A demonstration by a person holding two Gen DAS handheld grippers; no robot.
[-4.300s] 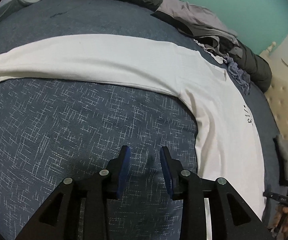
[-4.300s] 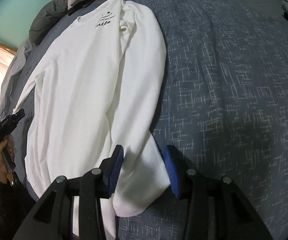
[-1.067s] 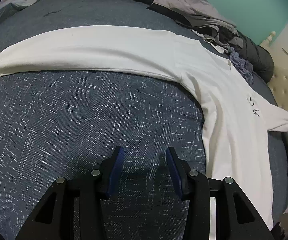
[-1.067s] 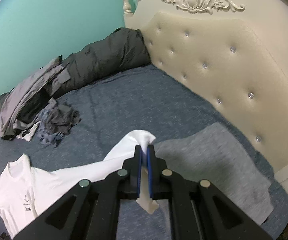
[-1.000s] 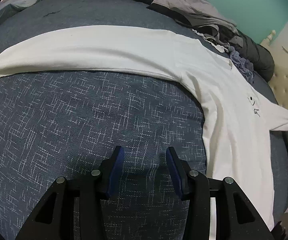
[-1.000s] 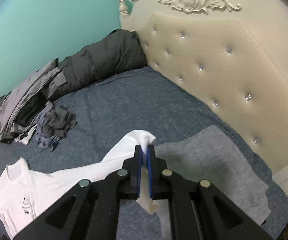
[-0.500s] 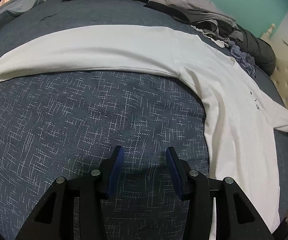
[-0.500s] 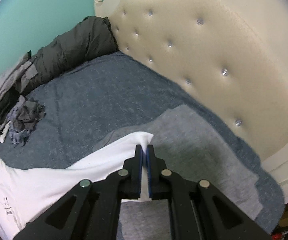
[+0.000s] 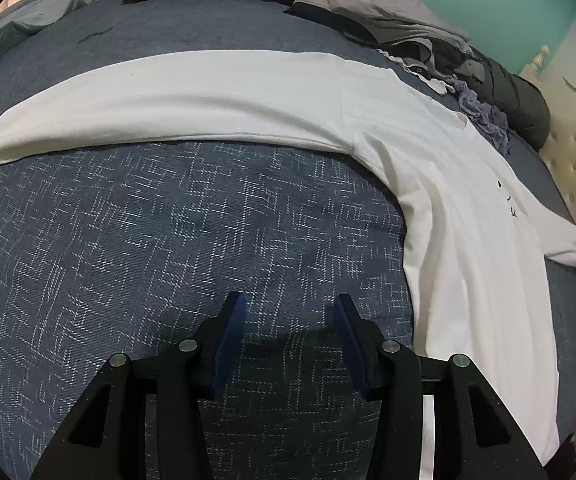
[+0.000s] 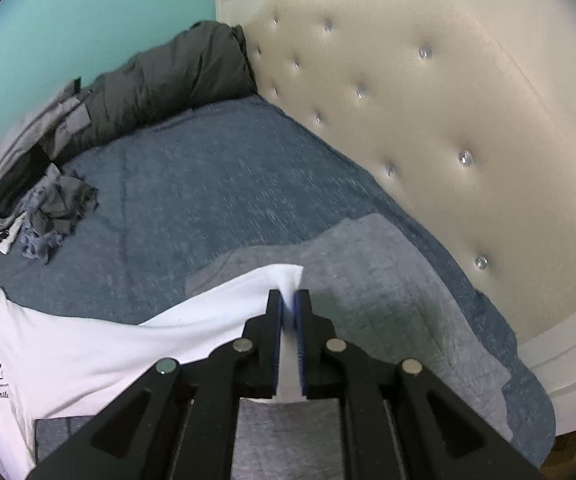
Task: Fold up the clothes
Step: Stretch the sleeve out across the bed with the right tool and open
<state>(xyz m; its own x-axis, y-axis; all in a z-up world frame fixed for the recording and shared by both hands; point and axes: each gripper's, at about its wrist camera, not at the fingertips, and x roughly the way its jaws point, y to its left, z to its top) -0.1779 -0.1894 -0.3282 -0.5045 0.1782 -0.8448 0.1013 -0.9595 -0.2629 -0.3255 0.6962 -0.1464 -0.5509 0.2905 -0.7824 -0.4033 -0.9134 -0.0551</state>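
Observation:
A white long-sleeved shirt [image 9: 460, 184] lies spread on the dark blue bed cover [image 9: 167, 240], one sleeve [image 9: 167, 92] stretched far to the left. My left gripper [image 9: 285, 312] is open and empty, low over the bare cover, to the left of the shirt's body. My right gripper [image 10: 288, 300] is shut on the cuff of the other sleeve [image 10: 191, 324], pulled out towards the headboard over a grey cloth [image 10: 376, 288]. The shirt's chest print [image 10: 1, 384] shows at the lower left of the right wrist view.
A cream tufted headboard [image 10: 428, 120] bounds the bed on the right. A dark rolled duvet [image 10: 167, 76] and a heap of grey and dark clothes [image 10: 39, 200] lie along the teal wall; the heap also shows in the left wrist view [image 9: 428, 52].
My right gripper picked up the sleeve cuff, carried it towards the headboard and lowered it over the grey cloth. The sleeve now lies stretched out. My left gripper has barely moved.

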